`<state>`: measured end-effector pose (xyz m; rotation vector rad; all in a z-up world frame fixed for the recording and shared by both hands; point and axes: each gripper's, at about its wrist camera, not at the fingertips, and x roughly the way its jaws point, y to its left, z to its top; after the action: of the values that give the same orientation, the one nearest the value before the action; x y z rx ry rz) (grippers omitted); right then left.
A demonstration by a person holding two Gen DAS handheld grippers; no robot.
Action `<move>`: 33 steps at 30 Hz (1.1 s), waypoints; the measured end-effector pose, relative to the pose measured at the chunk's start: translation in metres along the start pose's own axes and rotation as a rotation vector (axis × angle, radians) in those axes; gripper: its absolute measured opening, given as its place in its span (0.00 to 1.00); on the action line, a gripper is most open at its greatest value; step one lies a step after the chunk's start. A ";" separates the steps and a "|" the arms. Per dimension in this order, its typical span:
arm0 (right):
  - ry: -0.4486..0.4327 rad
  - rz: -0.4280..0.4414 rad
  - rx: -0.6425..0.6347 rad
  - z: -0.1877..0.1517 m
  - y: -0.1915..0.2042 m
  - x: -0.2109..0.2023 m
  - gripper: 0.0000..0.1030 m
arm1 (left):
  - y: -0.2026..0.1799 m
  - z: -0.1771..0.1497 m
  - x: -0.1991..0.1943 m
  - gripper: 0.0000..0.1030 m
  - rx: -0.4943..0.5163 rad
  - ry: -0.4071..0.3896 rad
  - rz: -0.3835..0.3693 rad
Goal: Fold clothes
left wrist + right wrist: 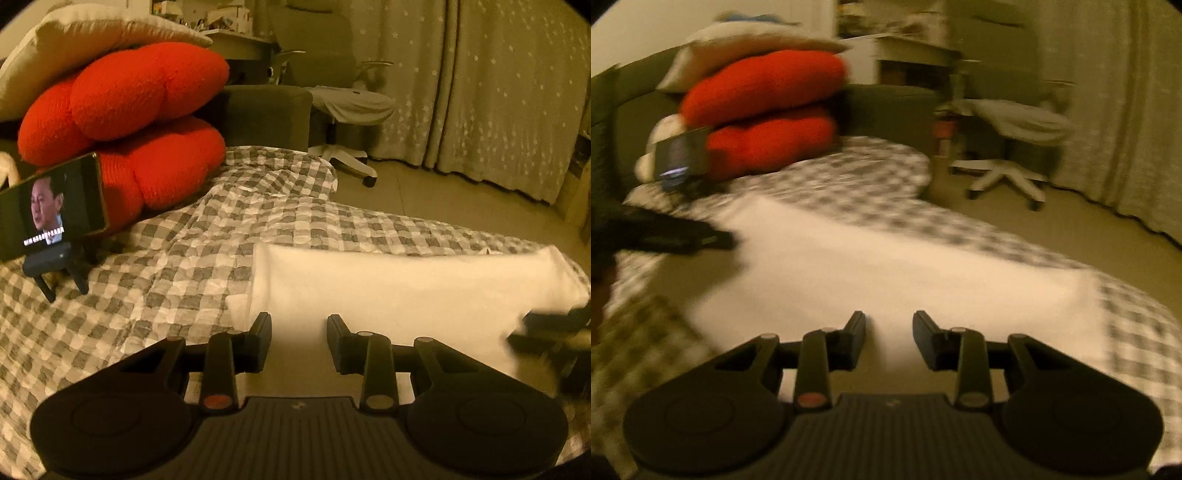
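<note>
So we've got the white garment (388, 291) spread flat on the checkered bedspread (155, 266), sitting right under and ahead of both claws. Left gripper (298, 341) hangs over its near edge, jaws apart, nothing in them. Right gripper (889, 339) is the same deal, spread wide and empty, though that view is pretty blurry. Looks to us like we're between folds, lining up for a grab. Next up we'd guess each claw needs to drop and pinch the near edge, then carry it across evenly.
</note>
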<state>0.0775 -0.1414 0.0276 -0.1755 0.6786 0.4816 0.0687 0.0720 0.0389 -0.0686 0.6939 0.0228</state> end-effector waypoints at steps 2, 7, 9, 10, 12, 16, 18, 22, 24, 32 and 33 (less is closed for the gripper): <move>0.000 -0.007 -0.046 0.003 0.011 0.009 0.30 | 0.001 0.000 0.001 0.32 -0.007 0.008 0.000; -0.003 -0.014 -0.033 0.019 0.008 0.032 0.32 | 0.002 0.000 0.002 0.32 -0.015 0.018 -0.002; -0.004 -0.020 -0.015 0.026 0.004 0.041 0.34 | 0.004 0.001 0.003 0.32 -0.024 0.021 -0.007; -0.004 -0.029 -0.007 0.031 0.002 0.047 0.35 | 0.004 0.000 0.003 0.32 -0.024 0.022 -0.008; -0.001 -0.054 0.019 0.037 -0.004 0.057 0.35 | 0.004 -0.001 0.004 0.32 -0.014 0.024 -0.006; -0.003 -0.124 0.088 0.043 -0.015 0.078 0.35 | 0.003 -0.001 0.004 0.32 -0.007 0.027 0.000; -0.011 -0.142 0.085 0.045 -0.013 0.079 0.35 | 0.004 -0.001 0.004 0.32 -0.013 0.029 -0.002; -0.035 -0.177 0.115 0.051 -0.017 0.061 0.35 | 0.008 0.001 0.004 0.32 -0.033 0.031 -0.021; -0.039 -0.168 0.166 0.048 -0.026 0.043 0.36 | 0.011 0.002 0.002 0.32 -0.044 0.034 -0.035; 0.031 -0.132 0.230 0.016 -0.038 -0.034 0.39 | 0.016 0.009 -0.010 0.32 -0.095 -0.014 -0.064; 0.034 -0.117 0.233 0.011 -0.038 -0.037 0.39 | 0.015 0.008 -0.010 0.32 -0.089 -0.016 -0.059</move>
<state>0.0773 -0.1849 0.0598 -0.0038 0.7471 0.2848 0.0662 0.0877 0.0506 -0.1738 0.6740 -0.0030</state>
